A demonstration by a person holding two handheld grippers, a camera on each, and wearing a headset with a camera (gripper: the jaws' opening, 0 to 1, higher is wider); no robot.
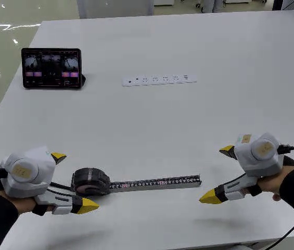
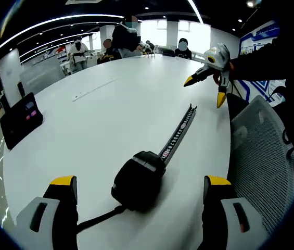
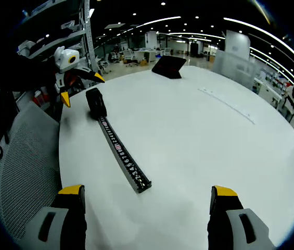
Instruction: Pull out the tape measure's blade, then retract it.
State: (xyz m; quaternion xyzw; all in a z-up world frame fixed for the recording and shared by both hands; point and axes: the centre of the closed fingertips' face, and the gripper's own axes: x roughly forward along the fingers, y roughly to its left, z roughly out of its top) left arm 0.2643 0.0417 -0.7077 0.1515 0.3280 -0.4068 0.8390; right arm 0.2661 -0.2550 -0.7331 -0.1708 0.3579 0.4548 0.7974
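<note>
A black tape measure (image 1: 90,181) lies on the white table (image 1: 152,120) near its front edge, its blade (image 1: 154,183) pulled out to the right and lying flat. My left gripper (image 1: 75,179) stands open around the case (image 2: 138,179), jaws on either side without touching it. My right gripper (image 1: 220,173) is open a short way right of the blade's hooked tip (image 3: 142,186), holding nothing. The case (image 3: 96,102) and the left gripper (image 3: 79,86) sit far off in the right gripper view; the right gripper (image 2: 205,87) appears beyond the blade (image 2: 178,135) in the left gripper view.
A tablet (image 1: 51,68) stands propped at the table's far left. A white power strip (image 1: 159,79) lies across the middle. A mesh chair back (image 2: 264,156) sits just off the near edge. Several people (image 2: 126,39) stand beyond the far end.
</note>
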